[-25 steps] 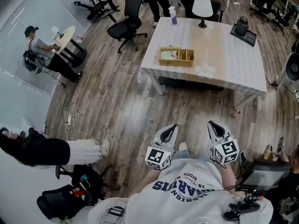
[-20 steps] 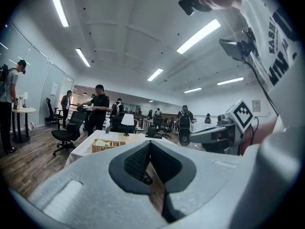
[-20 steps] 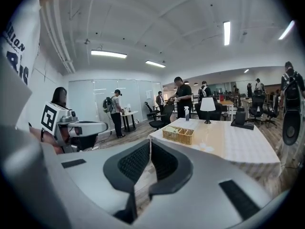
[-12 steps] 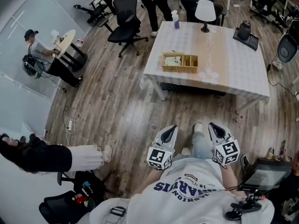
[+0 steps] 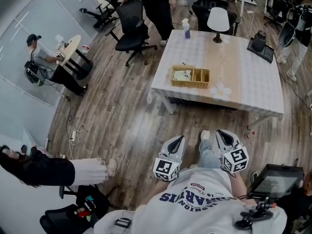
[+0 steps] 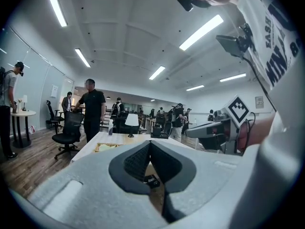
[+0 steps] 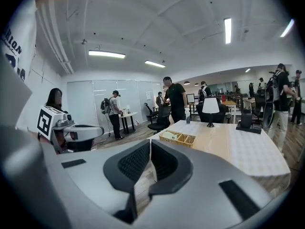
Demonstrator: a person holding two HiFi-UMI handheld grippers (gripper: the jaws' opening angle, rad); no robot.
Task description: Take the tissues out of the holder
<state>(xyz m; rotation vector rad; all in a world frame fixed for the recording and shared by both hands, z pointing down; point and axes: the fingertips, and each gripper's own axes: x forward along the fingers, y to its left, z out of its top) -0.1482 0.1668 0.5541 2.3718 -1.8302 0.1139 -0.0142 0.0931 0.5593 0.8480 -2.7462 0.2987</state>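
A woven holder [image 5: 190, 76] with a white tissue pack [image 5: 183, 74] in its left compartment stands on the pale table [image 5: 243, 89], well ahead of me. The holder [image 7: 177, 138] also shows in the right gripper view and the holder [image 6: 107, 147] in the left gripper view. My left gripper [image 5: 180, 138] is held in front of my chest, shut and empty. My right gripper [image 5: 219, 132] hangs beside it, also shut with nothing between its jaws. Both are over the wooden floor, short of the table's near edge.
On the table stand a white lamp [image 5: 218, 21], a spray bottle [image 5: 186, 29] and a dark device on a tray [image 5: 259, 40]. Office chairs [image 5: 130, 26] and a person [image 5: 156, 4] are at the table's far left. Another person stands at a small round table [image 5: 68, 45].
The table and holder have come nearer and lower in the head view as I walk towards them. Both grippers stay shut and level in front of me.
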